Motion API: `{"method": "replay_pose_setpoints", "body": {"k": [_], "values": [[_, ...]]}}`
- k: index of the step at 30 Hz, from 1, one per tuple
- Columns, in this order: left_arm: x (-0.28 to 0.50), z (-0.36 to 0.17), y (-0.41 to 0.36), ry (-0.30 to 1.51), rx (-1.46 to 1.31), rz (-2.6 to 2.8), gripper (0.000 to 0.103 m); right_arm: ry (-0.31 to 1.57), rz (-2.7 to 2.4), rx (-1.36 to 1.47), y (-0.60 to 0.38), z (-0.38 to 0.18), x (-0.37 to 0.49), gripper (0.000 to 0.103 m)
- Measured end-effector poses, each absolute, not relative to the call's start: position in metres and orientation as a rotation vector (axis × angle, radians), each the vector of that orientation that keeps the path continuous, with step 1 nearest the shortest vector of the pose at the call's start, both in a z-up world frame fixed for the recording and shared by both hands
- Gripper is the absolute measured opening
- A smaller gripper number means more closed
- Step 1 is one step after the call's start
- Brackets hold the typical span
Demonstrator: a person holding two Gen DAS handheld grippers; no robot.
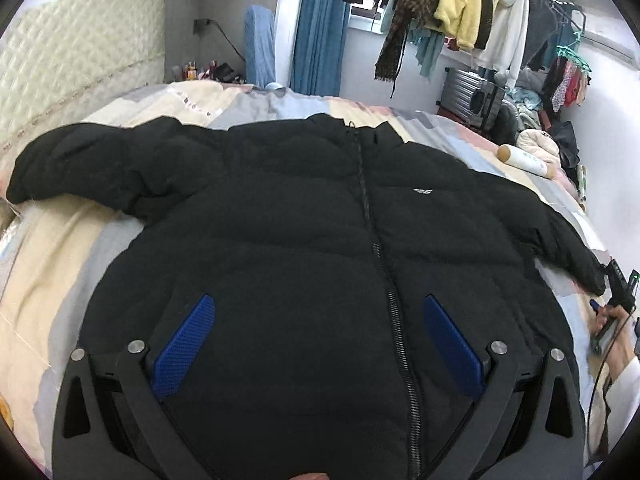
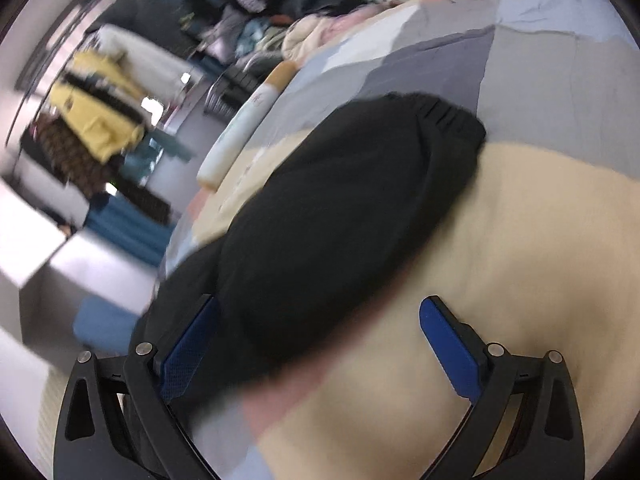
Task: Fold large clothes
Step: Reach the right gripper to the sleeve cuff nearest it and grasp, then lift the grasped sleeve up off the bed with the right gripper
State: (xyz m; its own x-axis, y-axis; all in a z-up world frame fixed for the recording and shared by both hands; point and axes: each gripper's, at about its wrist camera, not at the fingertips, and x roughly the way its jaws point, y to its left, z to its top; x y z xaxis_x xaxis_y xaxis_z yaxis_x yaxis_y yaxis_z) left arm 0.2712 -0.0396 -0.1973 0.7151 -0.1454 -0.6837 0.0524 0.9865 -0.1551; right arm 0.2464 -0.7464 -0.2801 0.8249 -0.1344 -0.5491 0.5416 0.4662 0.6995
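Black puffer jacket [image 1: 304, 216] lies flat on the bed [image 1: 52, 240], front up, zipped, sleeves spread out. My left tool [image 1: 319, 344] hovers over its hem, spread wide. Right tool [image 2: 320, 344], also wide, sits by the right sleeve [image 2: 340, 216]; view blurred.

Jacket [image 1: 304, 216] flat on bed [image 1: 52, 232], beneath my left gripper [image 1: 320, 344]. Bottle [image 1: 528, 162] at two o'clock. Sleeve [image 2: 344, 208] at twelve o'clock of my right gripper [image 2: 320, 344].
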Motion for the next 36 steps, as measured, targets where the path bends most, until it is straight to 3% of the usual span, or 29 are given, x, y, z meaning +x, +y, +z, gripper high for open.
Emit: {"method": "replay_pose_setpoints", "body": {"k": [6, 8, 12, 15, 17, 20, 28, 36], "values": [[0.283, -0.211, -0.043, 0.780, -0.095, -0.084, 0.103, 0.392, -0.527, 0.974, -0.789, -0.275, 0.277, 0.095], [0.285, -0.217, -0.045, 0.778, -0.081, -0.075, 0.103, 0.391, -0.539, 0.981, -0.801, -0.277, 0.286, 0.079], [0.294, -0.227, -0.052, 0.793, -0.064, -0.073, 0.103, 0.376, -0.507, 0.934, -0.815, -0.268, 0.309, 0.067], [0.301, -0.237, -0.054, 0.819, -0.072, -0.077, 0.103, 0.368, -0.468, 0.854, -0.818, -0.254, 0.327, 0.053], [0.304, -0.243, -0.055, 0.830, -0.071, -0.075, 0.103, 0.413, -0.464, 0.776, -0.820, -0.245, 0.341, 0.029], [0.306, -0.253, -0.058, 0.846, -0.048, -0.064, 0.103, 0.480, -0.472, 0.658, -0.821, -0.237, 0.354, 0.017], [0.304, -0.249, -0.062, 0.816, -0.004, -0.052, 0.103, 0.446, -0.549, 0.544, -0.821, -0.211, 0.355, 0.006], [0.296, -0.228, -0.047, 0.766, 0.010, -0.033, 0.103, 0.367, -0.574, 0.455, -0.788, -0.120, 0.353, 0.006]]}}
